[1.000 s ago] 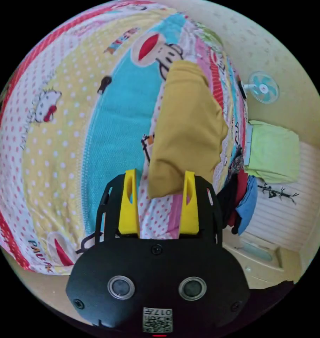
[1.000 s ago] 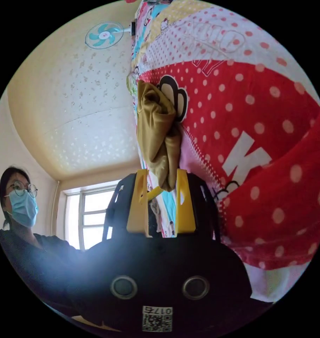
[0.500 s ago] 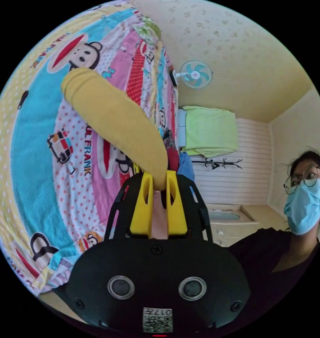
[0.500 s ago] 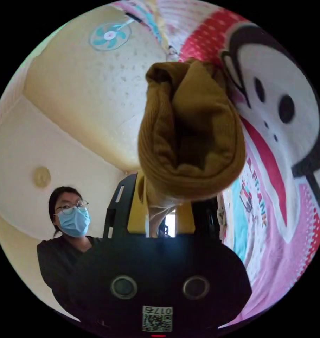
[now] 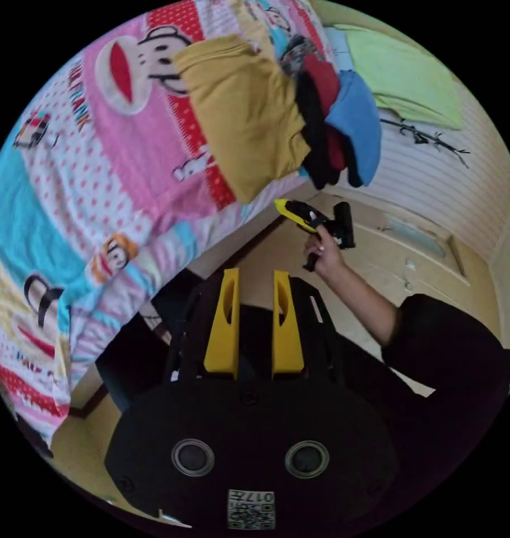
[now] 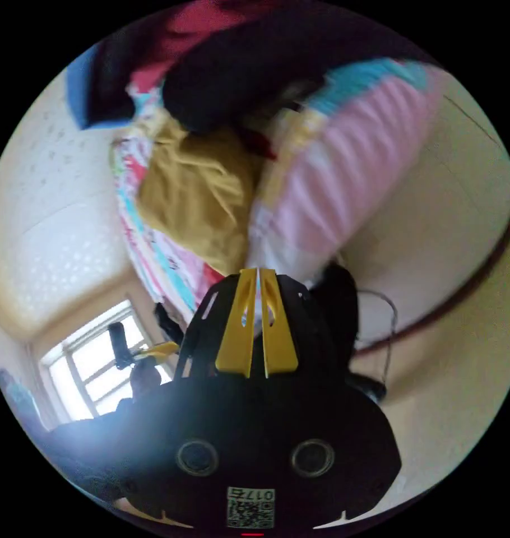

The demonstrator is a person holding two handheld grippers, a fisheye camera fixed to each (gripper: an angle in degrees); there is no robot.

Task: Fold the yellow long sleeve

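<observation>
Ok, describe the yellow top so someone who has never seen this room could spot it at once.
Find the bed with the cartoon-print bedspread. Near its edge lies the yellow top, folded into a compact bundle beside a pile of clothes. It is plain mustard, while the pile is black, red and blue.

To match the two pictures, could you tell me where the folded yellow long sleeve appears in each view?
Left gripper view: yellow long sleeve near the top, on the bedspread.
Right gripper view: it lies left of centre.
Shared landmark: the dark clothes pile beside it.
</observation>
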